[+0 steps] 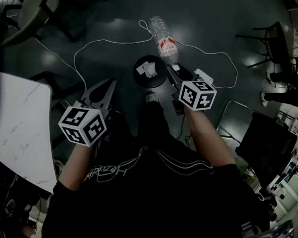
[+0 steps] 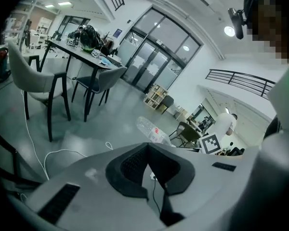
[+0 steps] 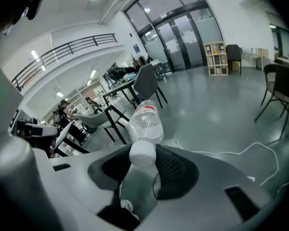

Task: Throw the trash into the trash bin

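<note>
One bottle [image 1: 164, 39], one bin [image 1: 159, 81], one cable [image 1: 104, 42], one table [image 1: 20, 133] at left, two grippers: left gripper [image 1: 110, 83], right gripper [image 1: 171, 69].

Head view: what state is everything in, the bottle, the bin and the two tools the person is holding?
bottle: cap on, clamped at its cap end, not yet in the bin.
bin: open, no lid, something white inside.
right tool: shut on the bottle.
left tool: shut, nothing in it.
</note>
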A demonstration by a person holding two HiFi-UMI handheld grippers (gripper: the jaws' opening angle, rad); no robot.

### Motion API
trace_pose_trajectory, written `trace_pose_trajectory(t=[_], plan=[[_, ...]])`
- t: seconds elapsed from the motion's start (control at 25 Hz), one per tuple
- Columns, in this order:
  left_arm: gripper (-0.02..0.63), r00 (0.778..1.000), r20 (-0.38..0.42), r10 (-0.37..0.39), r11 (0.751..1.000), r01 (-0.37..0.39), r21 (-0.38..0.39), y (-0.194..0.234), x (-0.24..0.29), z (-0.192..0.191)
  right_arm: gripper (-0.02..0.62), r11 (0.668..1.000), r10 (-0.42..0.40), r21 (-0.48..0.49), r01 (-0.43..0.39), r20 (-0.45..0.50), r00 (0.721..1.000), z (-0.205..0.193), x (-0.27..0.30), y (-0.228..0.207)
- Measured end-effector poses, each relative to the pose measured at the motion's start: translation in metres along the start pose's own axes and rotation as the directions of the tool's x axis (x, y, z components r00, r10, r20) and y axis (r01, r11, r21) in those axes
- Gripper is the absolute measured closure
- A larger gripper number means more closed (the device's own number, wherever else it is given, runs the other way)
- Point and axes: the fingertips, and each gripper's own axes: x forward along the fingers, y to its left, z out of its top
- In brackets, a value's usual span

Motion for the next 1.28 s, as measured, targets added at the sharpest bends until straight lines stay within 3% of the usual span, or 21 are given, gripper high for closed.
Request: trace_pose_trajectory(t=[0.2,0.4,0.56,0.64,0.72,0.76,1.04,1.28], plan=[[0.600,0.996,-0.085,0.032,0.997,-0.037,-0.061,0.006,0.032,-0.046,0.417,0.994,-0.017,0.102,0.035,-0.169,0.985,-0.079,0.035,-0.049],[0.600,0.988,-0.147,0.051,0.992,-0.067,-0.110,0.018,0.052,-0.086,0.417,0.980,-0.047,0.165,0.112,-0.351,0.935,-0.165,0.075,-0.090],[0.600,0.978,-0.190,0.083,0.986,-0.108,-0.123,0.032,0.057,-0.115,0.417,0.958,0.013,0.267,0.105,-0.407,0.913,-0.215,0.106,-0.097],[0.600,0.975,-0.206,0.089,0.984,-0.118,-0.133,0.034,0.063,-0.125,0.403,0.937,0.059,0.337,0.087,-0.400,0.915,-0.225,0.114,-0.095],[0.600,0.973,-0.215,0.081,0.982,-0.114,-0.150,0.035,0.070,-0.132,0.317,0.911,0.111,0.406,0.071,-0.408,0.906,-0.233,0.118,-0.094],[0.600,0.973,-0.216,0.075,0.982,-0.110,-0.154,0.033,0.074,-0.134,0.313,0.905,0.126,0.420,0.068,-0.416,0.900,-0.236,0.119,-0.095],[0.600,0.977,-0.205,0.065,0.984,-0.096,-0.148,0.020,0.090,-0.128,0.311,0.934,0.127,0.354,0.049,-0.457,0.880,-0.244,0.092,-0.119],[0.600,0.978,-0.201,0.063,0.986,-0.092,-0.139,0.005,0.098,-0.120,0.316,0.953,0.171,0.299,-0.045,-0.412,0.895,-0.211,0.078,-0.117]])
